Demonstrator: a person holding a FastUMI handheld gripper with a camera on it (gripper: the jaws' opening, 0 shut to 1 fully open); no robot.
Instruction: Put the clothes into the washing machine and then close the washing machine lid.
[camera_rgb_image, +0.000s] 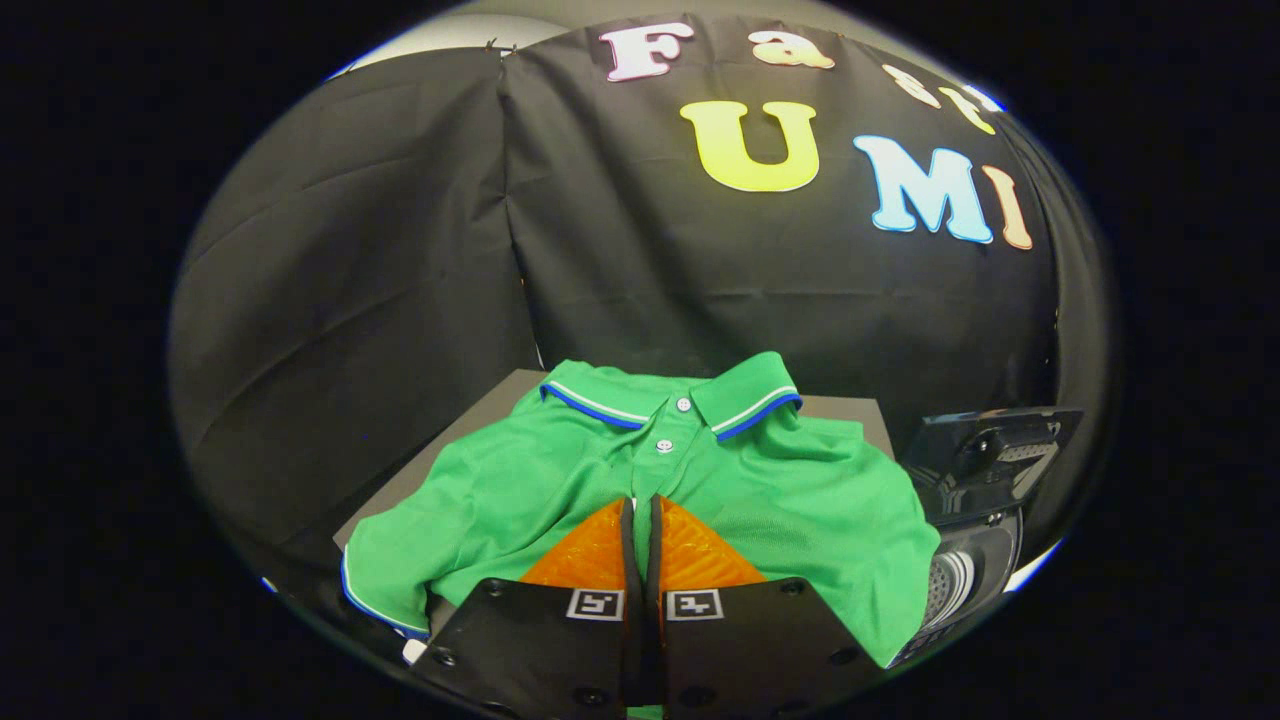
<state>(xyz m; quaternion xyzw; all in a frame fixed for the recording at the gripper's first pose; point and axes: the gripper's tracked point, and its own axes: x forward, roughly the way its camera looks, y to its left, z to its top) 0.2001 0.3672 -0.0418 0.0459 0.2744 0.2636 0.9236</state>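
tool (641, 510) clenched, gripping nothing, over green polo shirt (700, 470) mid-bench (480, 410) | spread fingers, pinch thick fold near placket | washing machine (975, 520) at right edge, lid up

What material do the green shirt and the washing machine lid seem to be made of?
The green polo shirt, over which the gripper has its fingers nearly closed, looks like a knit fabric, matte: fine mesh texture and soft folds. The washing machine lid, standing open beside it, looks like dark hard plastic, slightly glossy, with moulded edges.

Riding the gripper, the camera looks forward and slightly down along the closed jaws, close above the table (480, 415).
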